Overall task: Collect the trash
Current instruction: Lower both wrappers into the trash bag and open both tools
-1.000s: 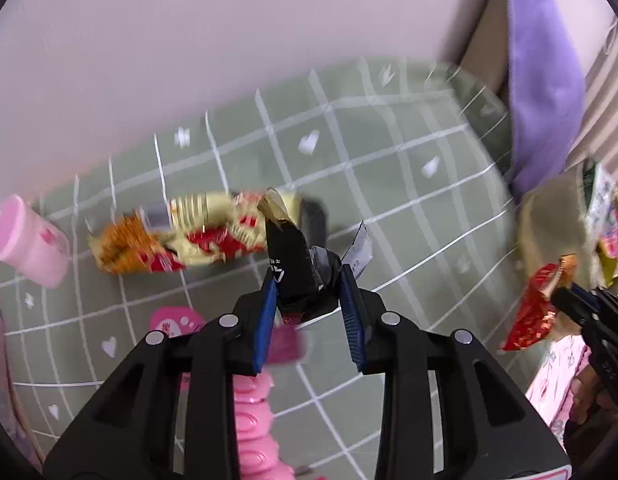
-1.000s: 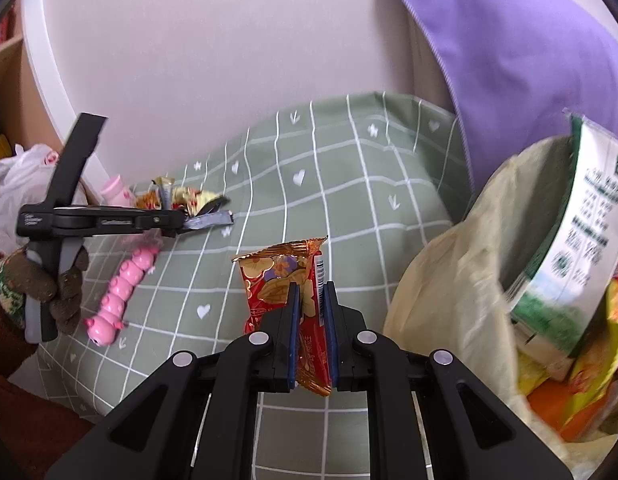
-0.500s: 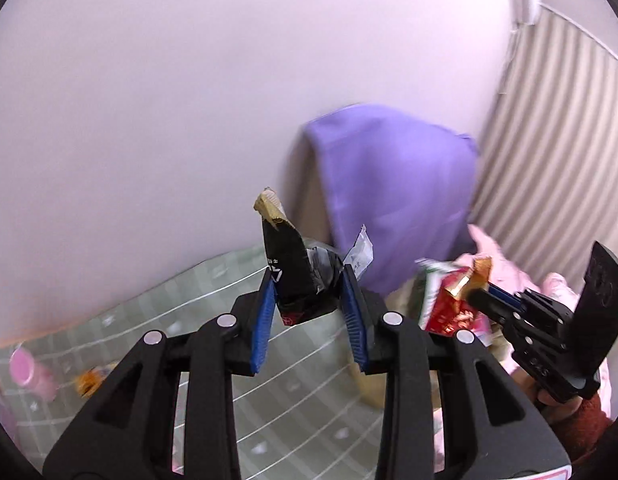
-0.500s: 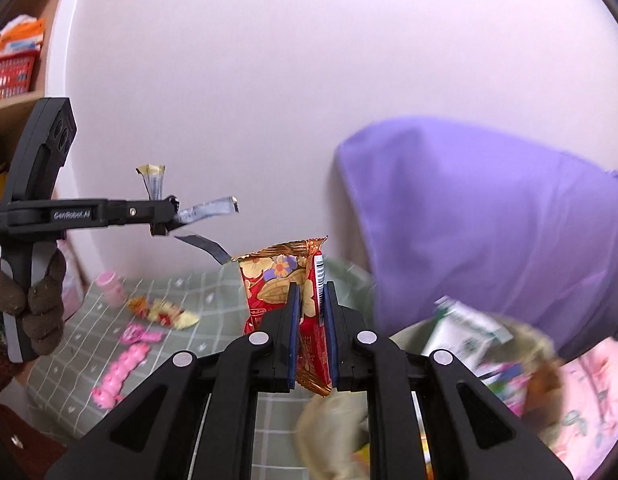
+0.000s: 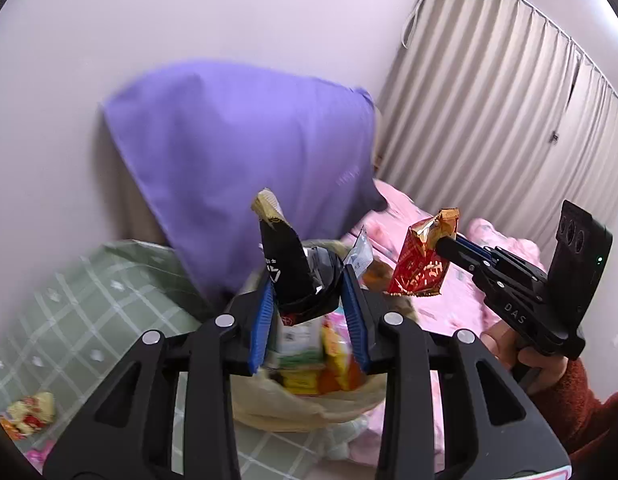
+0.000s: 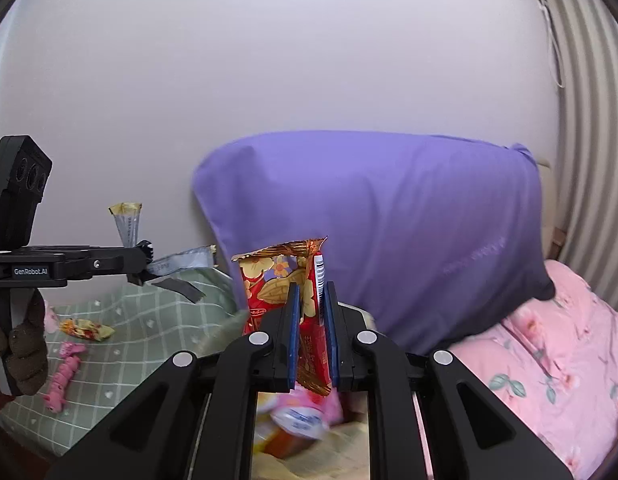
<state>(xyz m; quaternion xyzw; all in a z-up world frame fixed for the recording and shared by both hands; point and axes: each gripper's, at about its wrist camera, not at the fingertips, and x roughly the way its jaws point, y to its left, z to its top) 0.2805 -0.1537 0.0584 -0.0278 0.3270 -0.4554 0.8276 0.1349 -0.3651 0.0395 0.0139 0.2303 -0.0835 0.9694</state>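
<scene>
My left gripper (image 5: 307, 280) is shut on a crumpled black and silver wrapper (image 5: 297, 272) and holds it in the air above the open beige trash bag (image 5: 309, 404), which holds several colourful packets. My right gripper (image 6: 312, 294) is shut on a red and gold snack wrapper (image 6: 285, 280), also above the bag (image 6: 309, 460). In the left wrist view the right gripper (image 5: 443, 242) holds the red wrapper (image 5: 423, 264) at the right. In the right wrist view the left gripper (image 6: 147, 262) holds its wrapper (image 6: 177, 270) at the left.
A purple pillow (image 6: 381, 236) leans on the wall behind the bag. A green checked cloth (image 6: 149, 328) carries a yellow and red wrapper (image 6: 85, 328) and a pink caterpillar toy (image 6: 65, 376). Pink floral bedding (image 6: 557, 364) lies to the right, curtains (image 5: 509, 120) beyond.
Both grippers have lifted from the green cloth and swung right, carrying their wrappers over the open trash bag. Both grips are unchanged.
</scene>
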